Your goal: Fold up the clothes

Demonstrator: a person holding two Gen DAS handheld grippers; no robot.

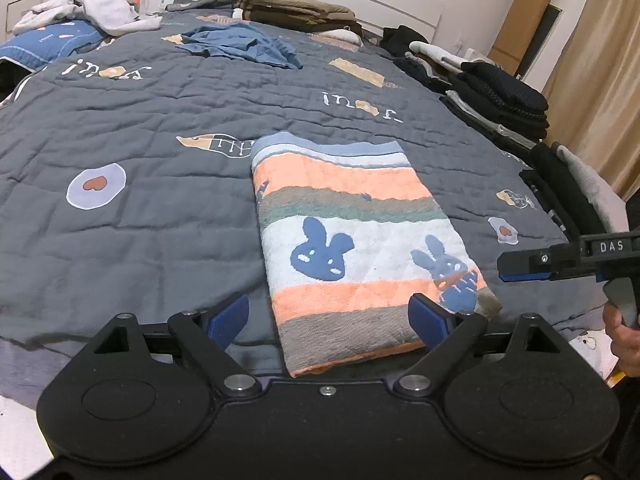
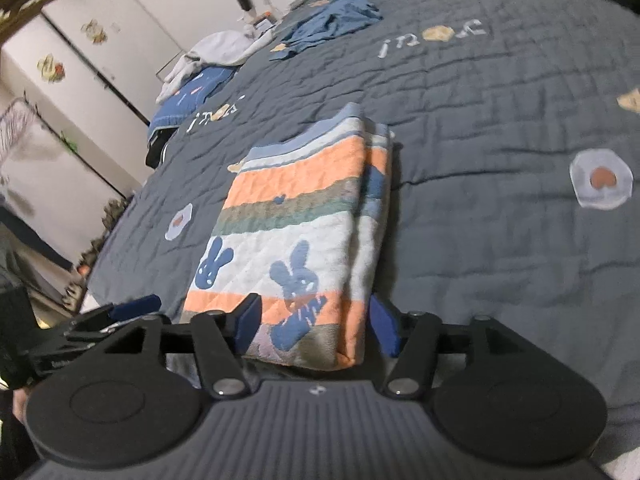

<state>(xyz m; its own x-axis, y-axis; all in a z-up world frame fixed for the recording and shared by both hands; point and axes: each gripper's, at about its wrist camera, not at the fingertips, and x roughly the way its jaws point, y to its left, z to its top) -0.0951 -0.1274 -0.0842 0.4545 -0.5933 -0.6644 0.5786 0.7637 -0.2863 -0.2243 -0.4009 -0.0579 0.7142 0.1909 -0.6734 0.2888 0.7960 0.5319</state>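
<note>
Striped towel, folded into a thick rectangle, lay on the grey quilt at the near edge of the bed. Nearest, the left gripper stood with jaws wide apart astride the towel's near end, pads not pressing. The right gripper also bracketed that end, jaws parted, clamping nothing. Judged from this, the fold looked finished; a clean lift would call for both grippers pinching all layers together. Farther off lay a crumpled blue garment, with folded dark stacks alongside.
</note>
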